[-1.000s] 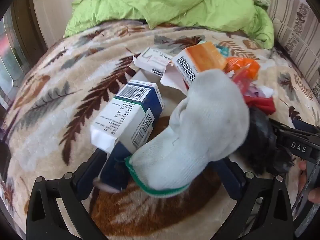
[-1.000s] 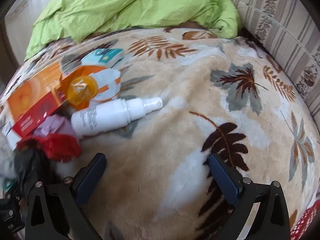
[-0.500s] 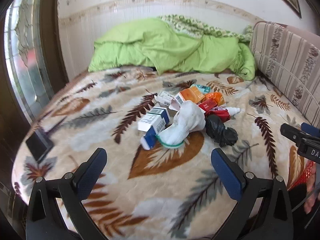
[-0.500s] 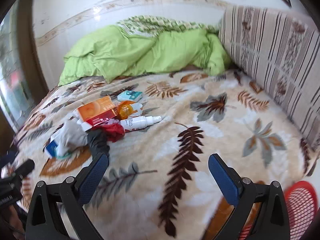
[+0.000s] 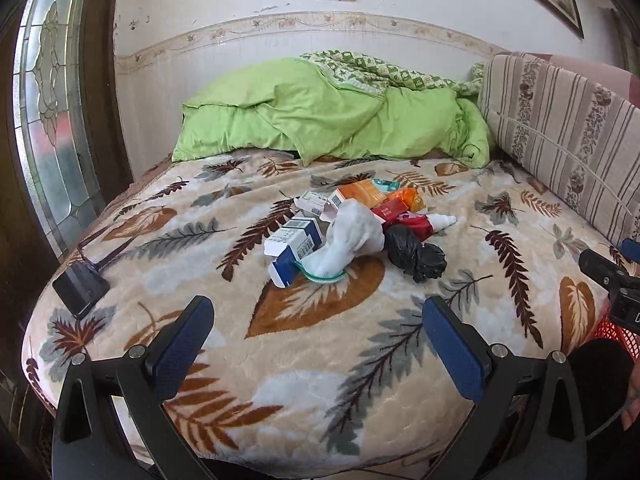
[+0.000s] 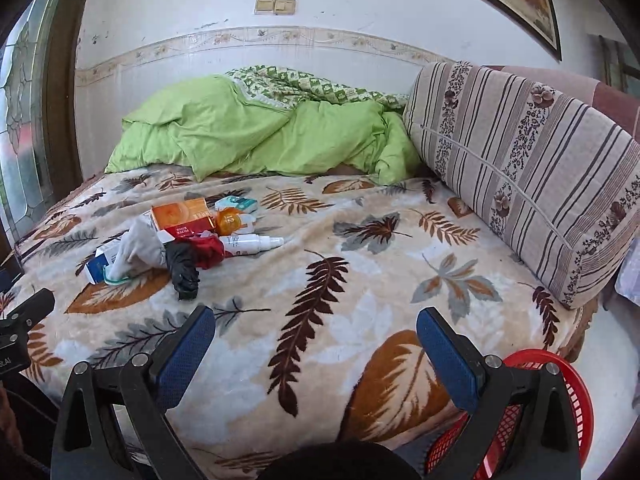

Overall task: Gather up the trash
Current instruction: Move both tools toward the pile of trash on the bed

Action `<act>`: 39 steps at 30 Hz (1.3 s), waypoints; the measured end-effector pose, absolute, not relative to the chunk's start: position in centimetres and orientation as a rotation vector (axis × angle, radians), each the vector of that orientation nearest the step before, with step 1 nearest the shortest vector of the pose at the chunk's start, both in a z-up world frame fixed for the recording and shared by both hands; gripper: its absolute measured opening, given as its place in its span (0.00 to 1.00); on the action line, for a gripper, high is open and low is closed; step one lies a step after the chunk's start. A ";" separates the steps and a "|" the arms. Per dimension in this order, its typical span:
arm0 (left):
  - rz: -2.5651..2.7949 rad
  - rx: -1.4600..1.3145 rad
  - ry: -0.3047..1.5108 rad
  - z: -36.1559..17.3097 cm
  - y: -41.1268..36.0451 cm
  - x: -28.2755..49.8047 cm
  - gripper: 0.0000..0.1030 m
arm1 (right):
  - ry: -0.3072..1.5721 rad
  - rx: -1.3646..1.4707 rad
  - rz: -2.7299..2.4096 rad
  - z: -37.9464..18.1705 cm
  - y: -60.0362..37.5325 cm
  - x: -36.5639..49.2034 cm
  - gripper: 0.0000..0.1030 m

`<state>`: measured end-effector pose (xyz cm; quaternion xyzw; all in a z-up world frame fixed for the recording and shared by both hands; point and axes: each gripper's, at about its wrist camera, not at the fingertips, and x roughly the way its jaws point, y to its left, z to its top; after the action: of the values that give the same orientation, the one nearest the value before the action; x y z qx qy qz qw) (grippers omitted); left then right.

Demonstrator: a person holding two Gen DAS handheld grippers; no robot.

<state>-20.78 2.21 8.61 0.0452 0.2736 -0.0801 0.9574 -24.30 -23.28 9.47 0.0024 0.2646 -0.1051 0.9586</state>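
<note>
Leaf-patterned bed below, left claw and right claw both level, wide apart, empty-fingered, short of trash pile.

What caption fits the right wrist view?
Open right tool facing trash pile on leaf-print blanket, red basket alongside.

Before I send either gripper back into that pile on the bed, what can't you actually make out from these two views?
- Red basket: right wrist view, interior hidden by the right gripper and the frame edge; contents unknown.
- Box labels, e.g. blue-and-white box: print too small in both views.
- Whatever lies under the white sock and black bag: covered.
- Dark flat object at the bed's left edge: identity unclear in the left wrist view.
</note>
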 end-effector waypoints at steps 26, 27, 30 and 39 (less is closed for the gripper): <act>-0.203 0.140 0.554 8.3 0.7 -21.2 1.00 | 0.598 -0.015 -0.220 8.8 -23.1 -23.6 0.99; -0.204 0.139 0.554 8.3 0.7 -21.2 1.00 | 0.598 -0.016 -0.220 8.8 -23.1 -23.5 0.99; -0.205 0.140 0.554 8.3 0.8 -21.2 1.00 | 0.603 -0.017 -0.220 8.8 -23.1 -23.4 0.99; -0.205 0.141 0.553 8.3 0.8 -21.2 1.00 | 0.610 -0.016 -0.220 8.8 -23.1 -23.3 0.99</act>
<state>-21.23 0.78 8.32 0.0695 0.2725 -0.1011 0.9543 -23.29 -23.12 8.80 -0.0076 0.2995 -0.1083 0.9479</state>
